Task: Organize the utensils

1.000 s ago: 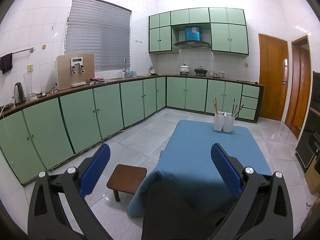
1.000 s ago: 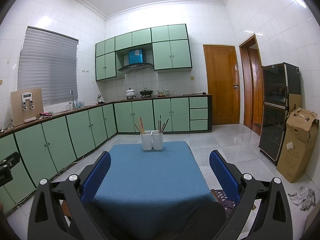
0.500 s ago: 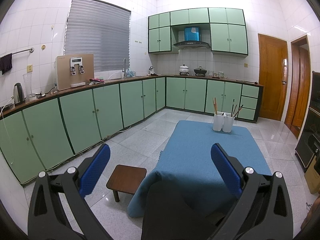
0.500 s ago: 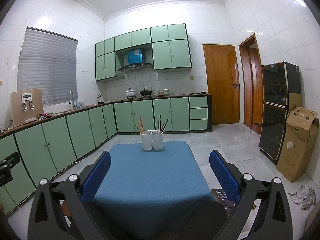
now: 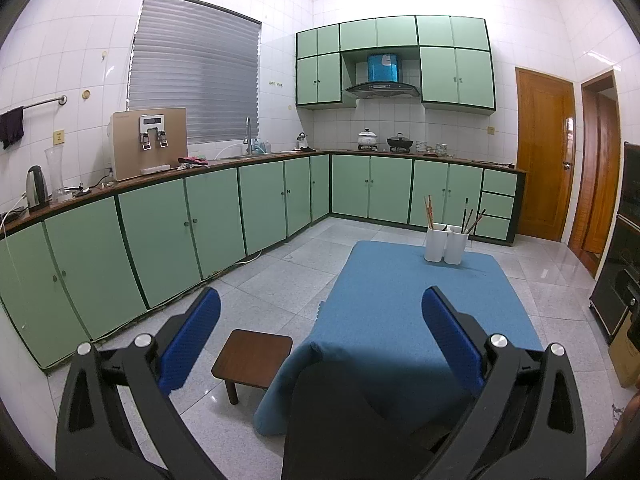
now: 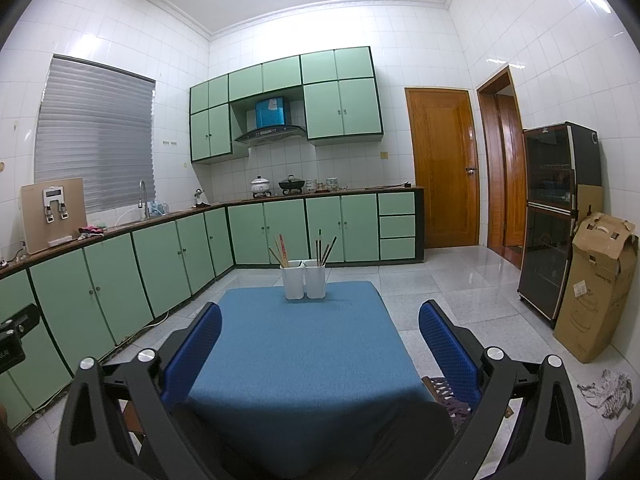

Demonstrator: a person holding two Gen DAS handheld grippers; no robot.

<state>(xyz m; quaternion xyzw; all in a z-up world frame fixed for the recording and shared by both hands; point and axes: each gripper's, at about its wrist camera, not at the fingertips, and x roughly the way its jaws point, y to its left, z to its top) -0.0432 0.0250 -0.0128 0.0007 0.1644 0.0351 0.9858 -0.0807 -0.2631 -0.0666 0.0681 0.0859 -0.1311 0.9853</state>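
At the far end of the blue worktop (image 6: 296,344), two white holders (image 6: 304,279) stand touching, chopsticks inside; left claw (image 5: 320,332) and right claw (image 6: 319,334) both gape wide, empty.

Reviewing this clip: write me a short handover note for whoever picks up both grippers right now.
Left gripper: open, empty.
Right gripper: open, empty, facing the table.
Two white holders stand side by side at the far end of the blue table; light wooden chopsticks in the left holder, dark chopsticks in the right.
Done: nothing visibly handled.
Left: approach the holders and sort.
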